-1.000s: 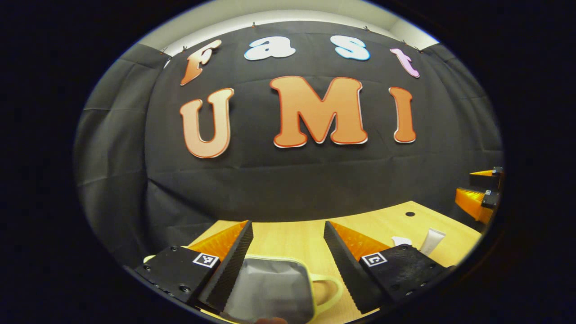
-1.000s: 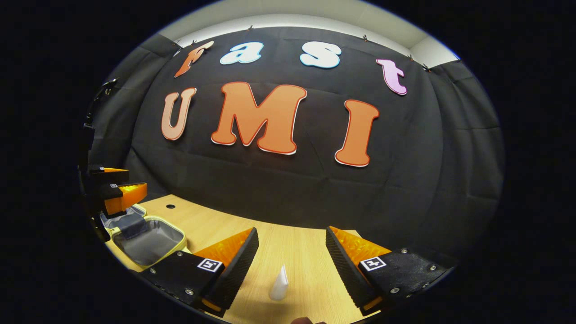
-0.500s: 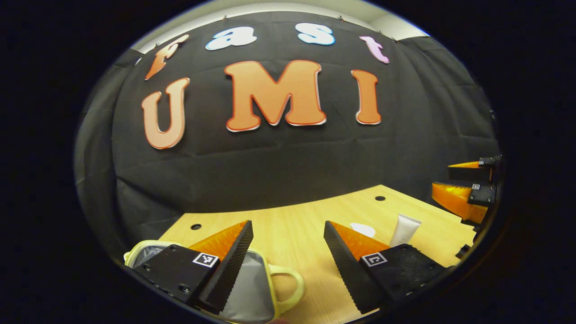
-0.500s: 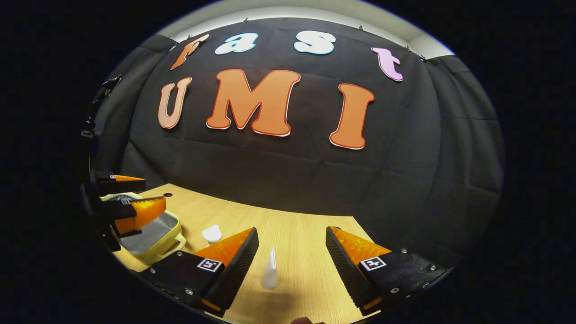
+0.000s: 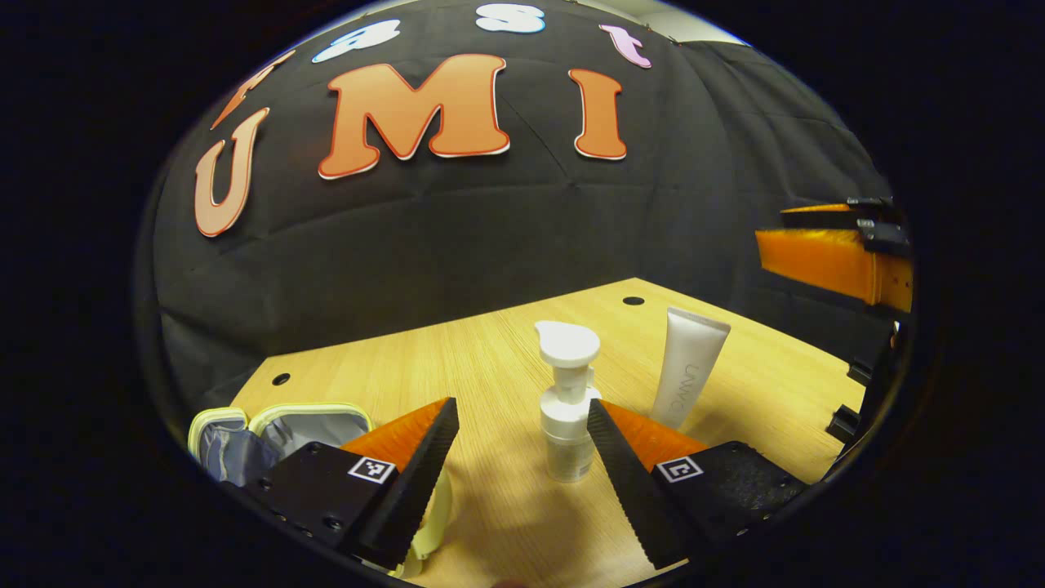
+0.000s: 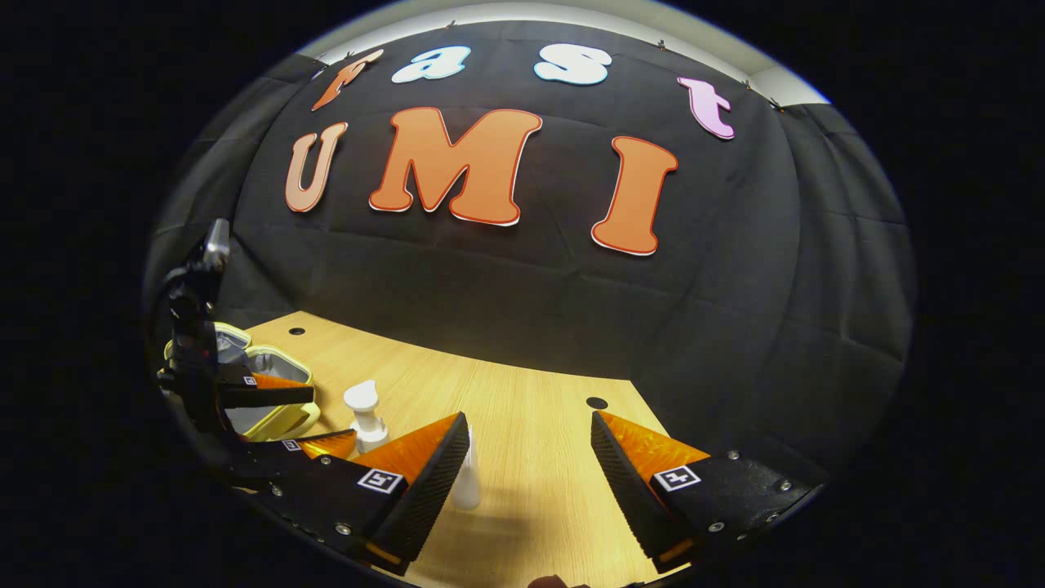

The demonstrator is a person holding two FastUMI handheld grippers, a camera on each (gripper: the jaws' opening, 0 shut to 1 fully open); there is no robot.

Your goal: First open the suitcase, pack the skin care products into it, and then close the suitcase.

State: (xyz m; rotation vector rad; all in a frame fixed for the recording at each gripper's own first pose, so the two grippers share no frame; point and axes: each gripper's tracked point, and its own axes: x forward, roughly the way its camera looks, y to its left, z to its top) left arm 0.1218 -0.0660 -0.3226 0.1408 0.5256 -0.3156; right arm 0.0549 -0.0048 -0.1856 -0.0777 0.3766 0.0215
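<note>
Suitcase (image 5: 310, 425), small and yellow-rimmed, lies open on the wooden counter (image 5: 457, 359), lining exposed, ready for packing. Just beside it stands a white pump bottle (image 5: 566, 408), upright between the spread fingers of the left tongs (image 5: 522, 445), which are wide open and grip nothing; this placement suggests the bottle is the next pick. A white squeeze tube (image 5: 688, 367) stands cap-down near it. The right tongs (image 6: 529, 457), likewise wide open and empty, hang by the tube (image 6: 467, 486), presumably awaiting their turn.
</note>
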